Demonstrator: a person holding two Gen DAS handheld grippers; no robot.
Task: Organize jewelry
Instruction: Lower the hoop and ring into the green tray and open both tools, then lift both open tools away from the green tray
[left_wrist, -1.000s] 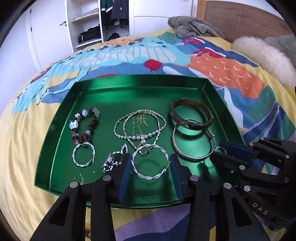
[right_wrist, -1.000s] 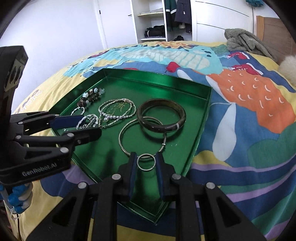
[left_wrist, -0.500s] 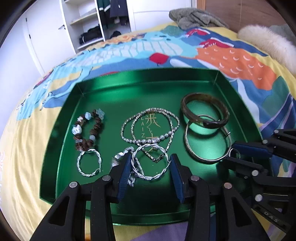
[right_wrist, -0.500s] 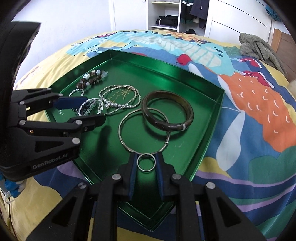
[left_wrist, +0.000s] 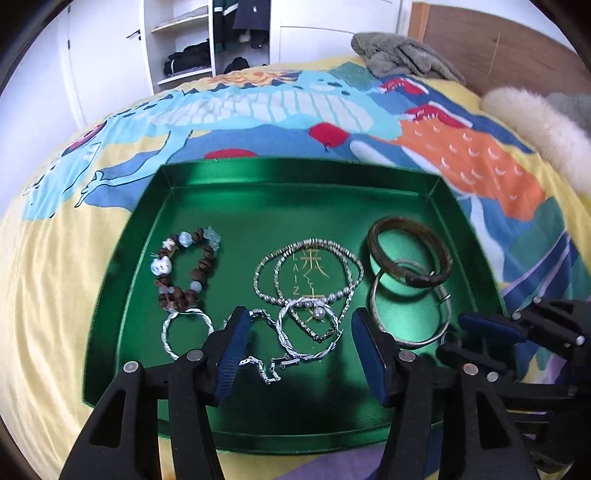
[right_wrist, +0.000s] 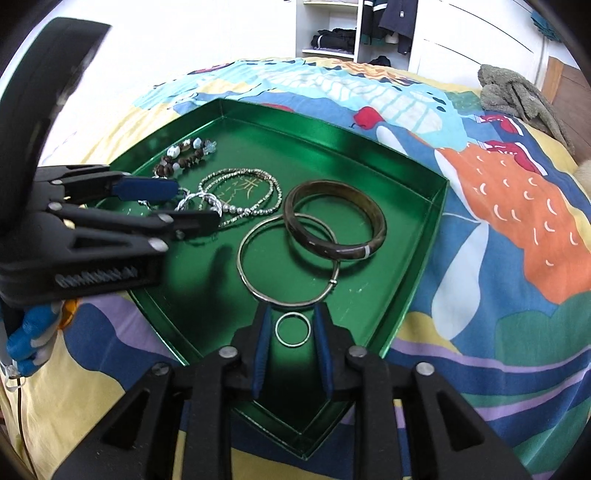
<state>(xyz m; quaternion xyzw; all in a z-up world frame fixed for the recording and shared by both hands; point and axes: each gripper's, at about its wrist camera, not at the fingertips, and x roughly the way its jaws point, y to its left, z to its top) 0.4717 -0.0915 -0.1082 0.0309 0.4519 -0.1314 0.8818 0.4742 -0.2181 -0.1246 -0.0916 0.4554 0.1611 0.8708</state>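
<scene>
A green tray lies on the bed and holds jewelry. My left gripper is open, its fingers on either side of a twisted silver bangle. A silver chain lies by its left finger. A second twisted bangle, a beaded bracelet, a silver bead necklace, a dark bangle and a thin metal bangle lie around. My right gripper is open around a small metal ring.
The bed has a colourful patterned cover. A grey plush toy and a white furry pillow lie near the wooden headboard. An open wardrobe stands behind.
My left gripper has opened wider and moved forward over the tray. The right gripper's fingers have parted slightly from the small ring, and the view has risen a little.
</scene>
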